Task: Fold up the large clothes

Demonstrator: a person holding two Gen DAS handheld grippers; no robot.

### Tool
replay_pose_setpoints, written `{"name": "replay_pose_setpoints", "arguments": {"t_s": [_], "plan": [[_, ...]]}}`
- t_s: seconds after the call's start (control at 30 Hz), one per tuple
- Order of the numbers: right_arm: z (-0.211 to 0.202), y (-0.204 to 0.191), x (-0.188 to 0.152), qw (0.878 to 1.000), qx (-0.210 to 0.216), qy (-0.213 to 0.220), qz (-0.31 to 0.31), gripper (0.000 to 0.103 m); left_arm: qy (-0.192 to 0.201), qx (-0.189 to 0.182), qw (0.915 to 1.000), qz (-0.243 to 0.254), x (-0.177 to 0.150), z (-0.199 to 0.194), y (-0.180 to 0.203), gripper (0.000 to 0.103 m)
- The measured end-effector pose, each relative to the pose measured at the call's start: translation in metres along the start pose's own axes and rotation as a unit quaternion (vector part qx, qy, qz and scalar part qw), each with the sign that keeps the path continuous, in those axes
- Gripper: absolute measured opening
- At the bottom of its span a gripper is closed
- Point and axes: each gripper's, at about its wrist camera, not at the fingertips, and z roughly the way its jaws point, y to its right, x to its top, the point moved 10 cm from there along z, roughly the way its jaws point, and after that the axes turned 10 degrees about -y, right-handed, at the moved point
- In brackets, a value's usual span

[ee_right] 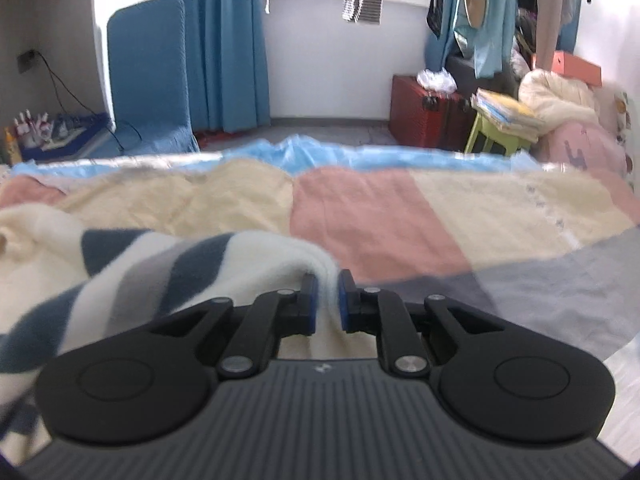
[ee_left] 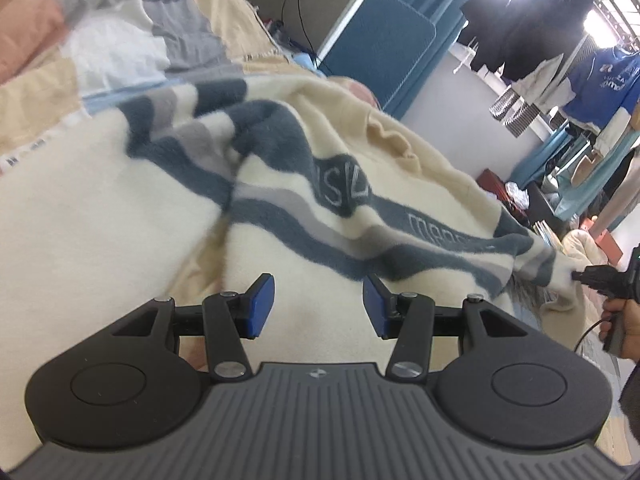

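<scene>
A large cream fleece garment (ee_left: 100, 208) with dark blue and grey stripes lies spread over the bed. My left gripper (ee_left: 319, 304) hovers just above its plain cream part, jaws open with nothing pinched between the blue pads. My right gripper (ee_right: 327, 304) is shut on a cream corner of the same garment (ee_right: 168, 268), which trails away to the left of it. In the left wrist view, the right gripper (ee_left: 576, 276) appears at the far right, pinching the striped end, with a hand (ee_left: 624, 320) on its grip.
The bed's patchwork cover (ee_right: 380, 216) in pink, beige and grey spreads out beyond the garment. Past the bed's edge are a blue chair (ee_right: 148, 72), blue curtains (ee_right: 224, 40), a red case (ee_right: 424, 112), a green stool (ee_right: 492, 136) and hanging clothes (ee_left: 528, 24).
</scene>
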Motion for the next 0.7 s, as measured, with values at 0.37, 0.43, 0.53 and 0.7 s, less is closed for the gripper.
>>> {"name": "replay_pose_setpoints", "arguments": {"t_s": [0.37, 0.43, 0.53, 0.7], "plan": [[-0.009, 0.034, -0.043, 0.984, 0.128, 0.006, 0.123, 0.054, -0.010, -0.003, 0.9999, 0.007, 0.001, 0.020, 0.008, 0.055], [-0.019, 0.041, -0.051, 0.980, 0.146, 0.008, 0.138, 0.056, -0.010, -0.003, 0.9999, 0.006, 0.000, 0.018, 0.008, 0.055], [-0.034, 0.049, -0.065, 0.978, 0.153, 0.010, 0.143, 0.069, -0.005, -0.004, 1.0000, 0.004, -0.003, 0.010, 0.009, 0.055], [-0.043, 0.067, -0.090, 0.983, 0.113, 0.005, 0.146, 0.069, 0.004, -0.001, 1.0000, 0.009, -0.007, -0.001, 0.011, 0.055]]}}
